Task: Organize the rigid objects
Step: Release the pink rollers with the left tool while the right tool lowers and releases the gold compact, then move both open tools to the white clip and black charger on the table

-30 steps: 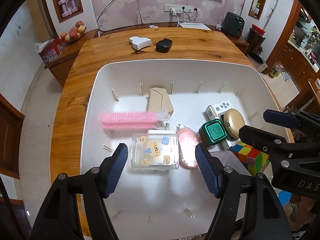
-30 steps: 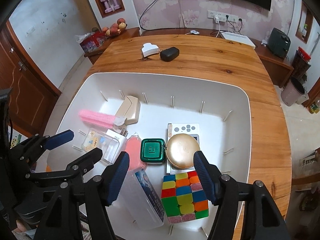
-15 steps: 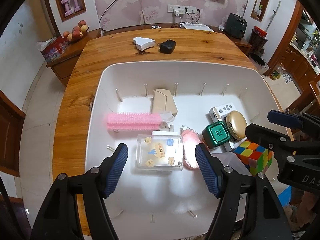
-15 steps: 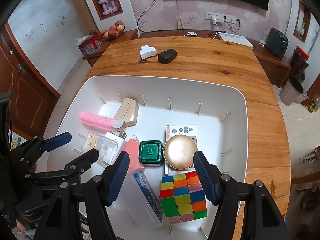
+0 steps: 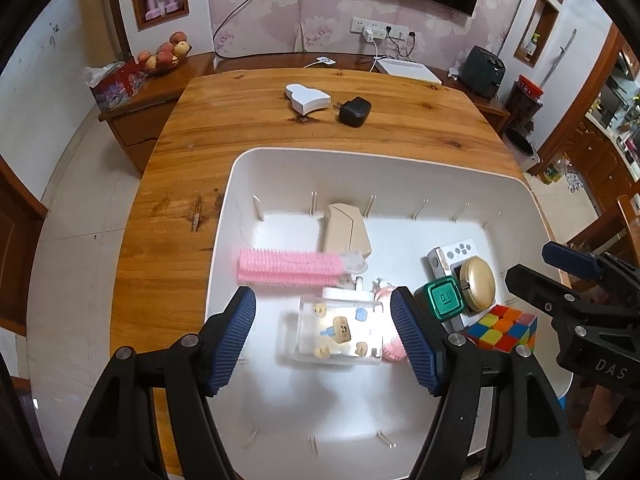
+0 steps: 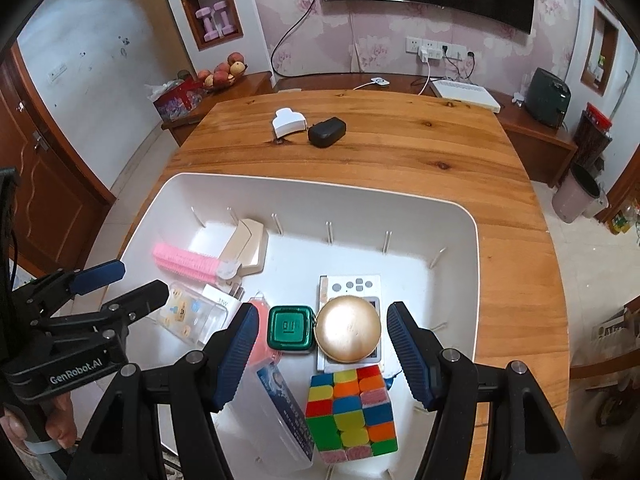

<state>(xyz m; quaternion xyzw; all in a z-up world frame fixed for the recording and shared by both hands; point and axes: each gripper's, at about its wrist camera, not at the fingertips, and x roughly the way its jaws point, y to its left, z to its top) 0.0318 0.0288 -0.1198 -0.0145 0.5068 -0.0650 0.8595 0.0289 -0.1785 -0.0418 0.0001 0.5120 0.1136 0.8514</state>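
I hold my left gripper [image 5: 323,334] released above the clear sticker box [image 5: 338,330] in the white bin [image 5: 360,160], and my right gripper [image 6: 319,354], also released (nothing between its 2 fingers), hangs above the Rubik's cube [image 6: 352,412].

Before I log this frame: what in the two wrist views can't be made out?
- White gadget with buttons, right wrist view: the gold round case covers its lower half.
- Clear plastic box, right wrist view: label print too small to read.
- Pink oval thing, left wrist view: mostly hidden behind a finger of the left gripper and glare.
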